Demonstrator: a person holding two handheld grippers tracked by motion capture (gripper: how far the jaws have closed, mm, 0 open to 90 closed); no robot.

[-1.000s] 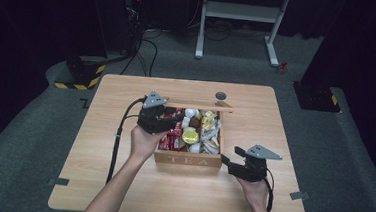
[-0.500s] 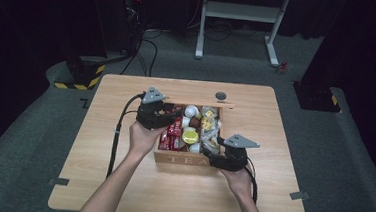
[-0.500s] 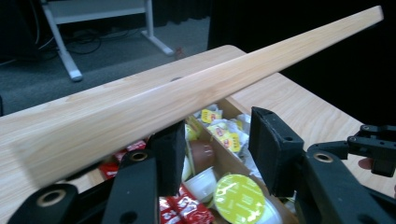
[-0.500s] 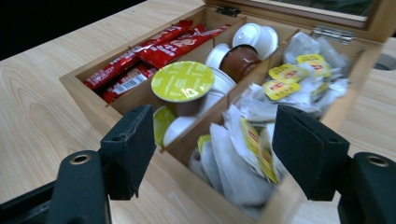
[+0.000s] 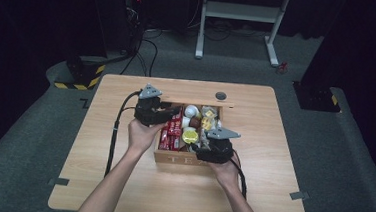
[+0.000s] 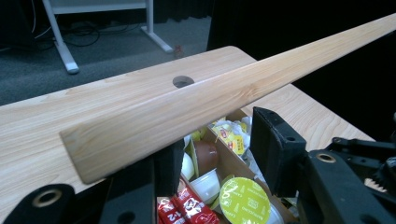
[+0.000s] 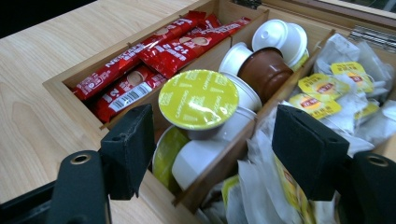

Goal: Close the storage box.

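Wooden tea box (image 5: 184, 159) is sitting mid-desk (image 5: 120, 181), long axis running side to side, its labelled front wall facing the person; bare desk is lying open all round it, widest toward the near edge.

Right gripper (image 5: 212, 147) is hovering over the box's near right corner, jaws standing wide and released, nothing between them; below them are lying the yellow-lidded capsule (image 7: 198, 99) and tea bags (image 7: 327, 88).

Left gripper (image 5: 163, 113) is working at the box's far left corner, jaws partly spread, one jaw touching the raised lid (image 6: 196, 98); grip cannot be told. Lid's long axis is running along the box's back edge.
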